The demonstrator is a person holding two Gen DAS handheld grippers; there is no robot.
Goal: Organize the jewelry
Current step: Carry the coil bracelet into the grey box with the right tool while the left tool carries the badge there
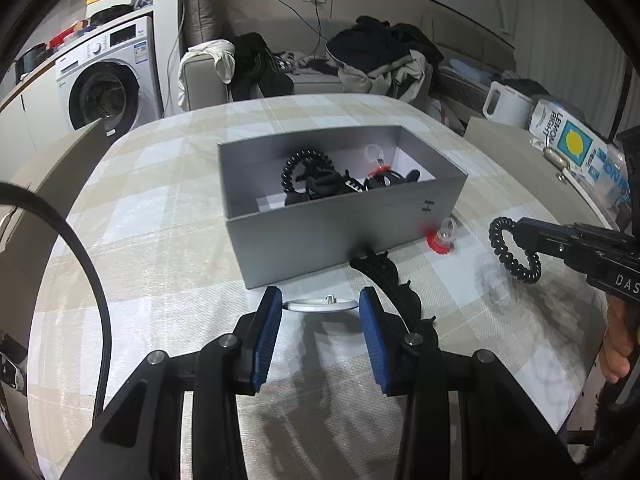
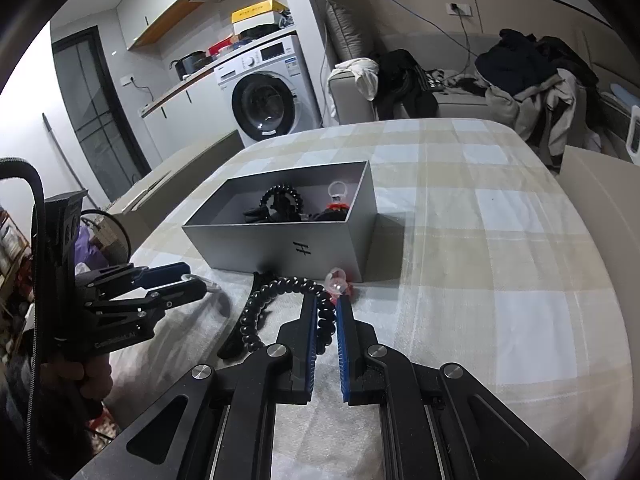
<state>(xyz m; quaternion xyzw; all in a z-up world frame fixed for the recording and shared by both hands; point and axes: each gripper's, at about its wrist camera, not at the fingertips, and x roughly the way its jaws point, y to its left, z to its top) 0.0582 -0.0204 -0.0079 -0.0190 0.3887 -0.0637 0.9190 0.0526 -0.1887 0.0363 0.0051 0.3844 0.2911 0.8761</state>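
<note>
Right wrist: tongs [image 2: 325, 308] gripping black coil [image 2: 256, 304].

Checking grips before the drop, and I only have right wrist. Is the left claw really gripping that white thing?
Observer: Yes. Left wrist shows a white bangle spanning the left claw, with both blue pads on its ends.
Operator: Is the red-based ring clear of my coil?
Observer: Yes. The red-based ring stands on the cloth by the grey box, apart from the black coil in the right claw.
</note>
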